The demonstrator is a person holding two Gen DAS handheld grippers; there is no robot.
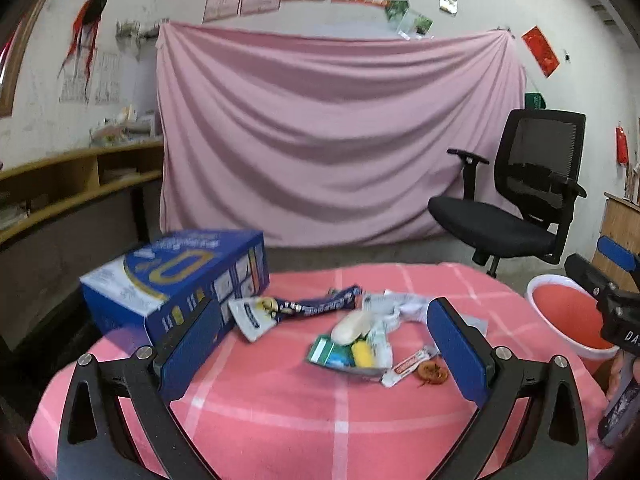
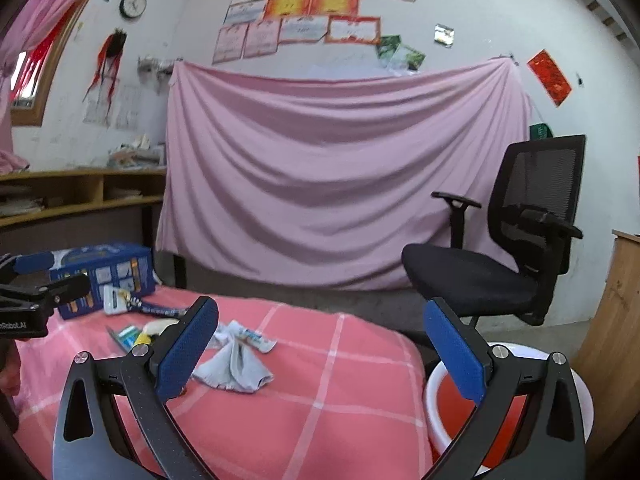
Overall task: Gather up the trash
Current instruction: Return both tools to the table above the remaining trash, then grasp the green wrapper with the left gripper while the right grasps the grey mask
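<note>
A pile of trash lies on the pink checked tablecloth [image 1: 280,412]: a white and blue snack wrapper [image 1: 296,310], a green and yellow packet [image 1: 344,354], a small red and white wrapper [image 1: 408,366], a brown scrap [image 1: 432,373] and crumpled white paper [image 1: 396,306]. My left gripper [image 1: 324,348] is open and empty, hovering just before the pile. My right gripper [image 2: 320,352] is open and empty above the table's right edge, with crumpled grey-white paper [image 2: 236,360] below it. A red basin with a white rim [image 2: 576,392] stands beside the table; it also shows in the left wrist view [image 1: 560,312].
A blue carton [image 1: 176,276] stands at the table's far left. A black office chair [image 1: 520,200] stands at the right before a pink sheet [image 1: 332,132] hung on the wall. Wooden shelves [image 1: 60,184] run along the left. A wooden cabinet [image 2: 616,320] is at far right.
</note>
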